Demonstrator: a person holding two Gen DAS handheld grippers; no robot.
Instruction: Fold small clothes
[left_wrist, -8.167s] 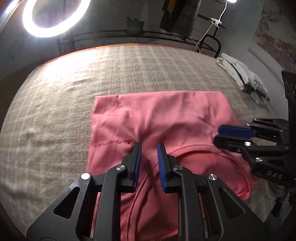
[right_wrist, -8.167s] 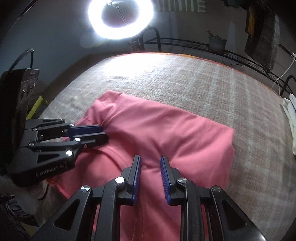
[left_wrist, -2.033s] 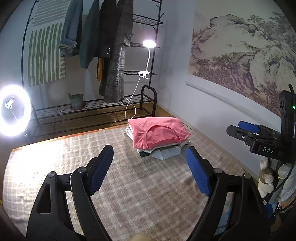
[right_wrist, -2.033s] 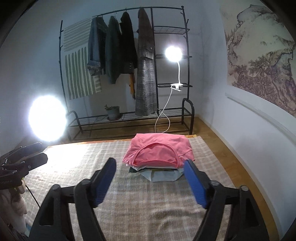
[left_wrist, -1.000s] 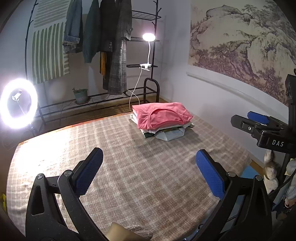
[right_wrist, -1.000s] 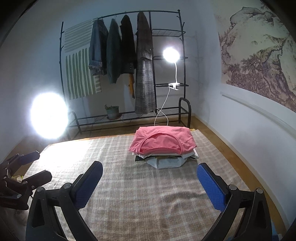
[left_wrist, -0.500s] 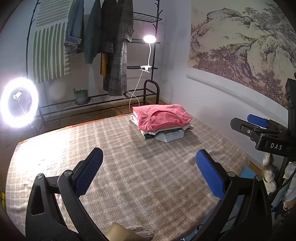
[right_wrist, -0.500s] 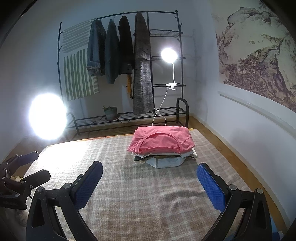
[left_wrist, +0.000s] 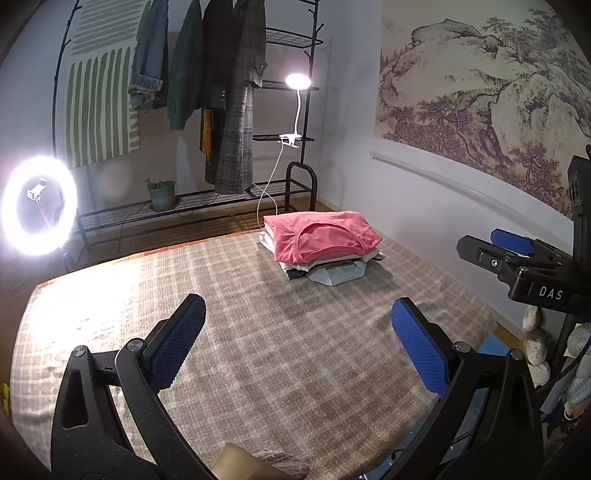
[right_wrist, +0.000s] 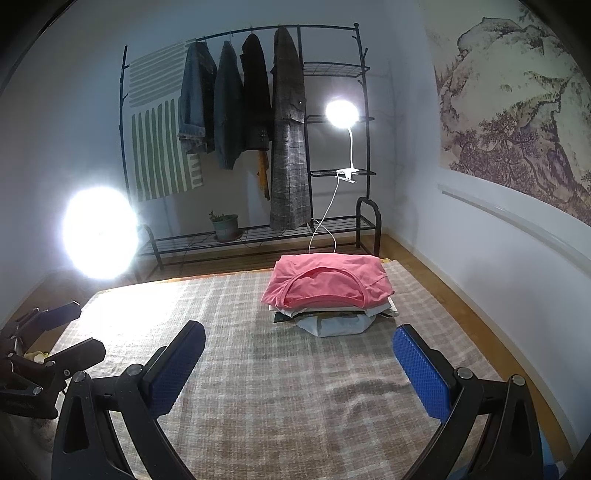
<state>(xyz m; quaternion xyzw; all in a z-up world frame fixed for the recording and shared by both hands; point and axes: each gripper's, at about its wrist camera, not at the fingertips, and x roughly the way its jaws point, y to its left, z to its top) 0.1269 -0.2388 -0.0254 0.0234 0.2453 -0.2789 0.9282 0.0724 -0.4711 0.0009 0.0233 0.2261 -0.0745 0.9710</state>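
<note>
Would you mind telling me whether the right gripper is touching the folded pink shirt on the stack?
Apart. The right wrist view shows the right gripper open, with bare plaid blanket between its fingers and the pink shirt.

Soft pink cloth top (right_wrist: 327, 282) on a rough woven beige plaid blanket (right_wrist: 280, 402) — matt black plastic fingers (right_wrist: 173, 363), textured blue pads.

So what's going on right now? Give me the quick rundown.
Left gripper open, empty. Right gripper open, empty. Pink shirt folded, on top of the clothes stack at the far side of the plaid blanket. Nothing in the way.
</note>
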